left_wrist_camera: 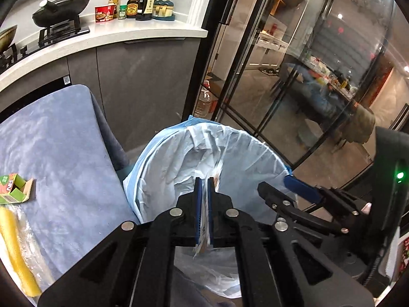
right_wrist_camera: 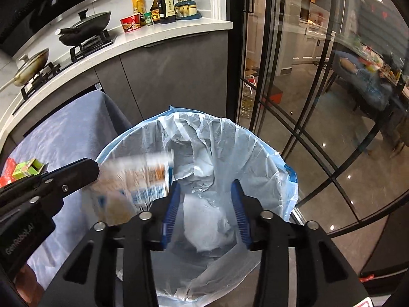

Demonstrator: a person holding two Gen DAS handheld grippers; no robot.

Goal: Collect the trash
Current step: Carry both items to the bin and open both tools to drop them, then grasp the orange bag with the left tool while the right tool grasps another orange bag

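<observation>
A bin lined with a pale blue bag (left_wrist_camera: 245, 153) (right_wrist_camera: 255, 148) stands beside a blue-covered table (left_wrist_camera: 58, 140) (right_wrist_camera: 66, 138). My left gripper (left_wrist_camera: 203, 180) is shut on a flat printed wrapper (left_wrist_camera: 203, 220) and holds it over the bin's mouth; in the right wrist view the wrapper (right_wrist_camera: 135, 181) shows blurred at the bin's left rim, with the left gripper's fingers (right_wrist_camera: 74, 174) on it. My right gripper (right_wrist_camera: 205, 186) is open and empty above the bin; it also shows in the left wrist view (left_wrist_camera: 288, 186). A green carton (left_wrist_camera: 14, 188) (right_wrist_camera: 26, 168) lies on the table.
A yellow packet (left_wrist_camera: 15, 250) in clear plastic lies at the table's near left. Crumpled plastic (right_wrist_camera: 207, 225) lies inside the bin. A kitchen counter (left_wrist_camera: 143, 32) with pans and bottles stands behind. Glass doors (left_wrist_camera: 281, 89) are to the right.
</observation>
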